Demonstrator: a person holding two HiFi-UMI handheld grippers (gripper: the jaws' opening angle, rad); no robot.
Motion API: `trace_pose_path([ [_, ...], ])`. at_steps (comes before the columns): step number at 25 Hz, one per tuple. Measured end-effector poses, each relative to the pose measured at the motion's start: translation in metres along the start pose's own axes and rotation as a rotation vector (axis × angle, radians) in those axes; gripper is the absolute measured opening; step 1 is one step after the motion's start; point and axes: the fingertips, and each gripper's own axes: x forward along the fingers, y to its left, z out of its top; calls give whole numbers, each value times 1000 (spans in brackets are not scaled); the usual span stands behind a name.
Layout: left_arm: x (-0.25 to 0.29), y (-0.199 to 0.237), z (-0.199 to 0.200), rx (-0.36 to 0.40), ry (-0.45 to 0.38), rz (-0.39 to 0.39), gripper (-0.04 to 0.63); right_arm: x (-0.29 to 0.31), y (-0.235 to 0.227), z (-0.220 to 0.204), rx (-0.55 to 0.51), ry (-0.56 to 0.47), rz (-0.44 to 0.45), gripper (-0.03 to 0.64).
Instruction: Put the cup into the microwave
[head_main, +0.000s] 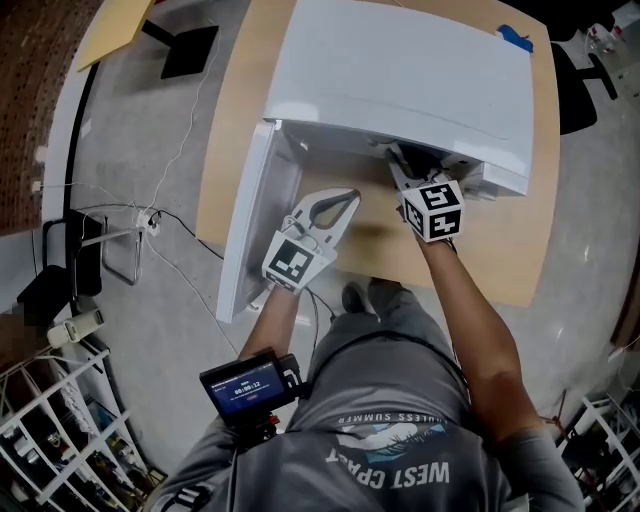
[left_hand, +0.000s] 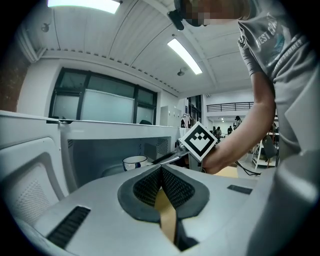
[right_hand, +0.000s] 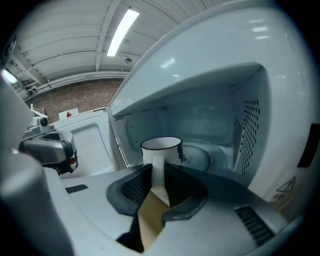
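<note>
Bottom of the head view: the person's grey shirt (head_main: 400, 405), with a small lit screen (head_main: 243, 384) mounted at the chest. Both arms are stretched up the frame towards the wooden table (head_main: 505, 255).

Lower centre of that view, the left gripper (left_hand: 161, 171) hangs outside the oven, just beside the open door (head_main: 245, 230), which swings out to the left. Its own view shows the jaws pressed tight together, pad against pad, with nothing between them.

To its right and a little farther in, the right gripper (right_hand: 158, 171) has its tips inside the mouth of the microwave (head_main: 400, 70). Its jaws stand only a narrow slot apart, and that slot is filled: a white strip, the handle of the cup (right_hand: 161, 149), runs down between the pads. They are clamped on it.

The cup is white with a dark rim and stands upright in the centre of the right gripper view, directly ahead of the jaw tips and touching them. It is inside the cavity, at the front, with the round turntable (right_hand: 202, 157) behind and to its right. I can't tell whether its base rests down or hangs just clear.

The perforated side wall (right_hand: 248, 135) closes off the right.
</note>
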Motion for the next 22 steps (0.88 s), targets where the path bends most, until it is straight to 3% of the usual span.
trace_pose_path([
  [15, 18, 19, -14, -49, 22, 25, 21, 28, -17, 10, -56, -144, -51, 77],
  [22, 17, 24, -17, -42, 23, 24, 21, 35, -21, 13, -73, -151, -52, 77],
])
